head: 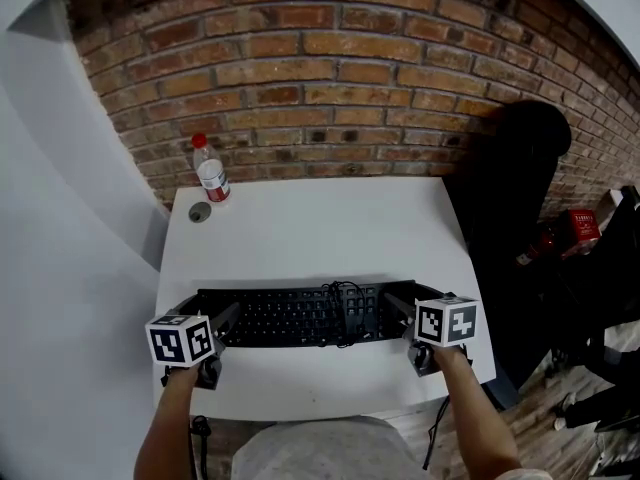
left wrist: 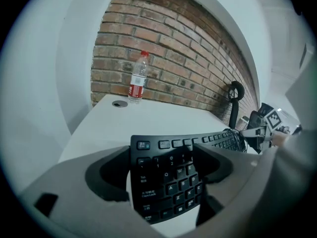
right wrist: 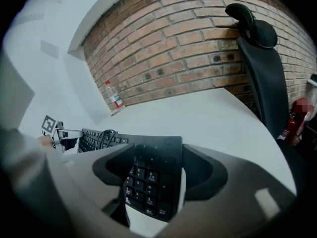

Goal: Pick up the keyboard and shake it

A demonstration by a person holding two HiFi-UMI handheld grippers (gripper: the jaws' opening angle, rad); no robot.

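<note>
A black keyboard lies across the near part of the white table, with its cable coiled on the keys. My left gripper is at its left end. In the left gripper view the jaws straddle that end: a sliver of table shows beside the outer jaw, and the inner jaw overlaps the keys. My right gripper is at the right end, its jaws either side of the number pad, with a thin white gap at the outer jaw. Neither grip looks closed.
A plastic water bottle with a red cap stands at the table's far left corner beside a round cable hole. A black office chair stands right of the table against the brick wall. A red extinguisher sits on the floor beyond it.
</note>
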